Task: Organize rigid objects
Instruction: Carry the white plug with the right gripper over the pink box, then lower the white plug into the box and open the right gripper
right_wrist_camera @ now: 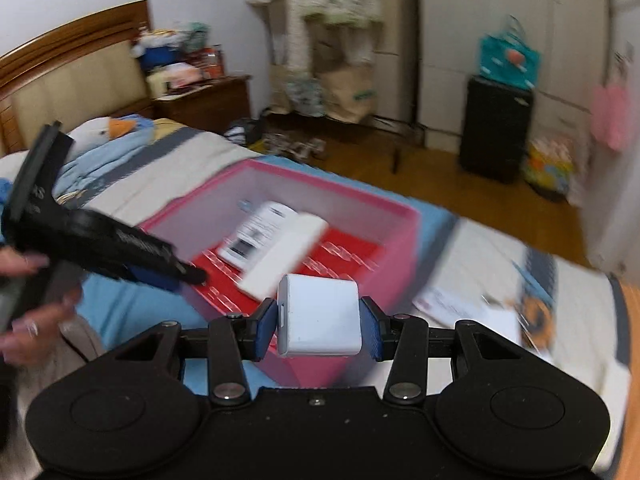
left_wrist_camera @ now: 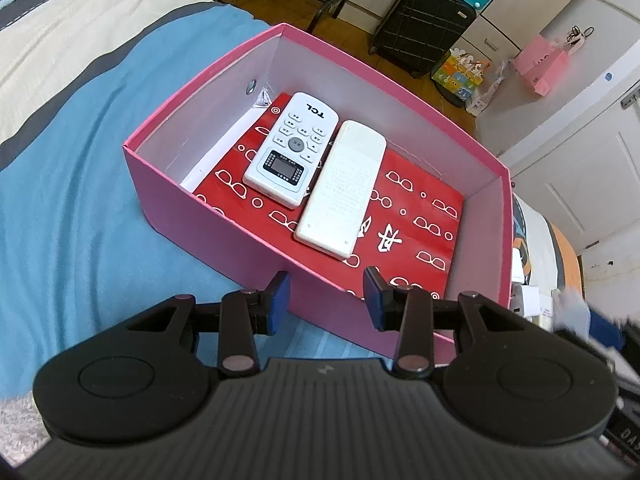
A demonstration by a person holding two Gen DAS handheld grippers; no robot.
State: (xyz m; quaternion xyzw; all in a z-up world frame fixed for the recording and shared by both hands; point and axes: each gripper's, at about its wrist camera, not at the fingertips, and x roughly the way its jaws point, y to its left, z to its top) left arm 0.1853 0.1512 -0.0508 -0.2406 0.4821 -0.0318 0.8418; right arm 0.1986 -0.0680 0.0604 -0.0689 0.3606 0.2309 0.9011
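Note:
A pink box [left_wrist_camera: 208, 216] stands on the bed, lined with red patterned paper [left_wrist_camera: 416, 216]. Inside lie a white TCL remote [left_wrist_camera: 290, 150], face up, and a plain white remote [left_wrist_camera: 344, 190], face down, side by side. My left gripper [left_wrist_camera: 326, 300] is open and empty, just above the box's near wall. My right gripper [right_wrist_camera: 320, 320] is shut on a white rectangular block [right_wrist_camera: 320, 314], held above the box's near corner [right_wrist_camera: 312, 364]. The left gripper [right_wrist_camera: 120, 248] also shows in the blurred right wrist view, at the box's left side.
The box rests on a blue and cream bedspread [left_wrist_camera: 72, 168]. A black suitcase [left_wrist_camera: 424, 20] and bags stand on the wooden floor beyond. Papers [right_wrist_camera: 468, 312] lie on the bed right of the box. A headboard [right_wrist_camera: 72, 68] and cluttered nightstand [right_wrist_camera: 200, 96] stand at the far left.

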